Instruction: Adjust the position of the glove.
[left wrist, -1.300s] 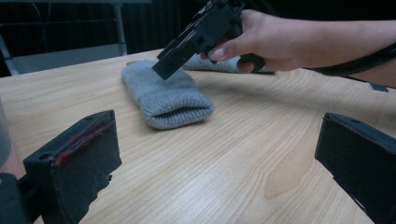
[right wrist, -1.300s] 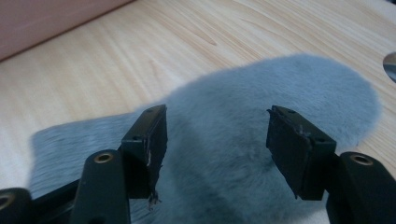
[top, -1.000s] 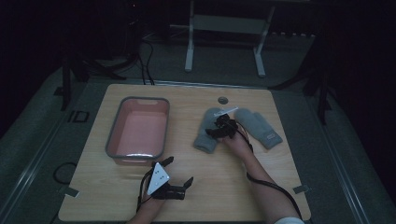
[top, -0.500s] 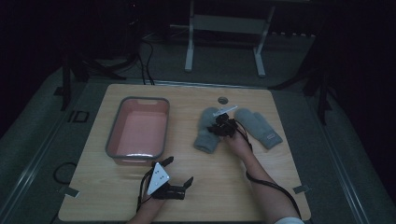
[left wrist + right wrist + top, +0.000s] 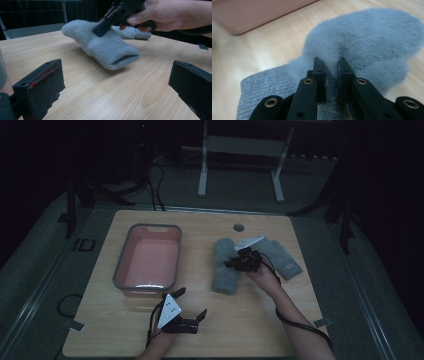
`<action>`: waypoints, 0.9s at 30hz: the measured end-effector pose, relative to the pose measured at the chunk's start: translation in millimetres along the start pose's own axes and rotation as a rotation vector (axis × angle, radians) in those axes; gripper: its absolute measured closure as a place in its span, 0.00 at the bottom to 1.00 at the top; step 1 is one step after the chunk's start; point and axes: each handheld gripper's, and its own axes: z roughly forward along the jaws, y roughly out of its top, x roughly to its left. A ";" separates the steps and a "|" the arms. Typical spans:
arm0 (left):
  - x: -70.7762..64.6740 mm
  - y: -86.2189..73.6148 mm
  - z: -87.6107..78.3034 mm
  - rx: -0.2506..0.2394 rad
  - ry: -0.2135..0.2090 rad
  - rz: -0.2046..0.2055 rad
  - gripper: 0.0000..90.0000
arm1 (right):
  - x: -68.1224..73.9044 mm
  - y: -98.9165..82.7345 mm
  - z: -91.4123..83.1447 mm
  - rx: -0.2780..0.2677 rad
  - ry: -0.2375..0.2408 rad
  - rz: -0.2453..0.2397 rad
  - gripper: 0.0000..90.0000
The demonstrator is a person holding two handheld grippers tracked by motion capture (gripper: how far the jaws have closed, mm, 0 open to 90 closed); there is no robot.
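Observation:
Two grey fuzzy socks lie on the wooden table, the left sock (image 5: 223,270) beside the right sock (image 5: 284,259). My right gripper (image 5: 232,264) is shut on the left sock (image 5: 367,37), with a fold of its fuzzy cloth pinched between the jaws of the right gripper (image 5: 331,67). In the left gripper view the same sock (image 5: 110,50) shows its cuff end towards me, with the right gripper's jaw (image 5: 100,28) pressed onto its top. My left gripper (image 5: 191,303) rests open near the table's front edge, with nothing between the jaws of the left gripper (image 5: 117,82).
A pink bin (image 5: 119,270) with a grey rim stands on the table's left half, and its wall (image 5: 249,15) shows beyond the sock. A small round hole (image 5: 239,227) sits near the far edge. Bare wood lies between the two grippers.
My right gripper has closed on the left sock and shifted slightly towards me with it. The left gripper has stayed where it was.

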 end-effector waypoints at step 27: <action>-0.1 0.0 0.1 0.001 0.003 0.001 0.00 | 17.3 -64.9 -12.0 0.026 0.079 0.054 0.82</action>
